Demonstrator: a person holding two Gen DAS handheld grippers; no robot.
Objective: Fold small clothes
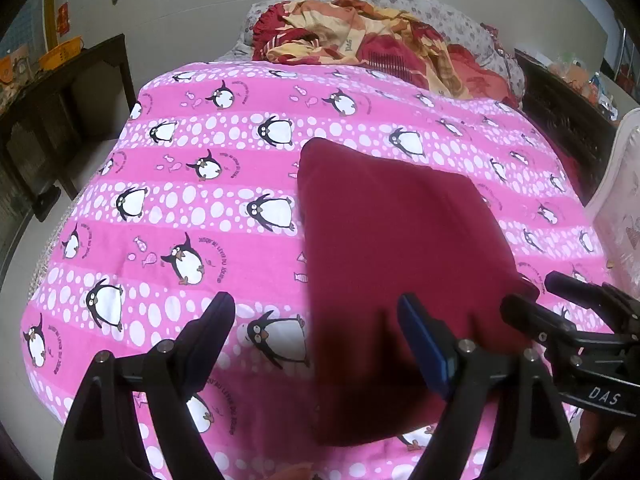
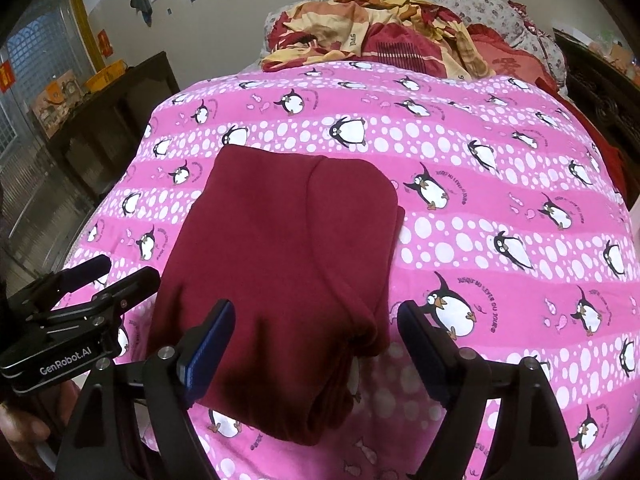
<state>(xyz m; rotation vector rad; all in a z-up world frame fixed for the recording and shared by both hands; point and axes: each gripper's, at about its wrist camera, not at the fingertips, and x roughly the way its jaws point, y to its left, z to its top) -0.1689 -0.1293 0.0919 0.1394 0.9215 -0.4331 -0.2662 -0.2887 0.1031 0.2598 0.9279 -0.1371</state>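
Fingers (image 2: pixel 222 330) of both grippers apart, empty, over folded maroon garment (image 2: pixel 288 264); its layered right edge only in right view.

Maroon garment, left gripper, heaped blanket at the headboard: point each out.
maroon garment (image 2: pixel 288 248): right wrist view, middle of folded cloth.
left gripper (image 1: pixel 316 328): left wrist view, between fingertips.
heaped blanket (image 1: pixel 360 40): left wrist view, crumpled top.

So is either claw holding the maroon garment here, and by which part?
Nothing is held. Both the left claw and the right claw are open above the folded maroon garment.
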